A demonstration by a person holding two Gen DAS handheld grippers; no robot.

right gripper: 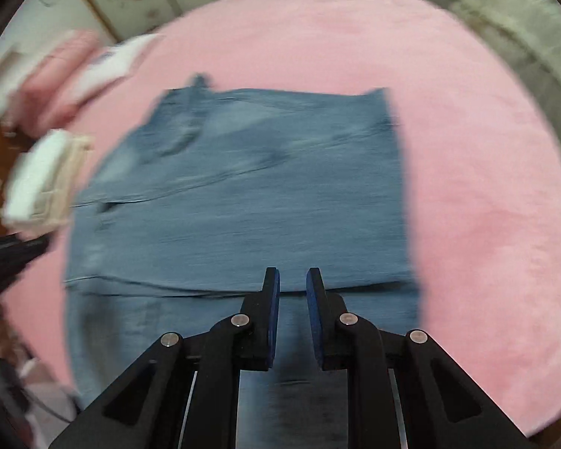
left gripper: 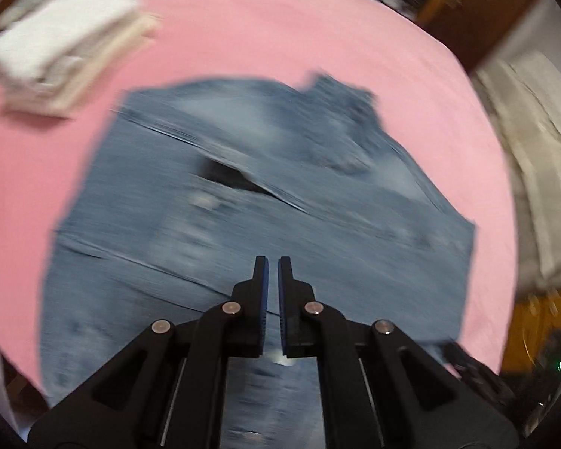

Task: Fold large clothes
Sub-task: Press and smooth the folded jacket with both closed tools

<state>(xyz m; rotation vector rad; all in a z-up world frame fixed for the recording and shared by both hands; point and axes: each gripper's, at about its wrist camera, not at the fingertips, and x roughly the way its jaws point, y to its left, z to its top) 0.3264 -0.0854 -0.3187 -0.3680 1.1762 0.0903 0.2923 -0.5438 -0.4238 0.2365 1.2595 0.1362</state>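
A pair of blue denim jeans [left gripper: 243, 217] lies partly folded on a pink sheet [left gripper: 318, 45]. In the right wrist view the jeans [right gripper: 250, 194] show a folded edge running across just ahead of my fingers. My left gripper [left gripper: 273, 262] hovers above the denim with its jaws nearly closed and nothing between them. My right gripper [right gripper: 293, 273] hovers above the near fold with a small gap between its jaws, empty. Both views are motion-blurred.
A stack of folded white and beige clothes [left gripper: 63, 48] sits on the sheet at the far left, also seen in the right wrist view [right gripper: 45, 179]. A pink folded item [right gripper: 63, 75] lies beyond it. Wooden furniture [left gripper: 478, 3] and a pale cloth [left gripper: 542, 157] flank the bed.
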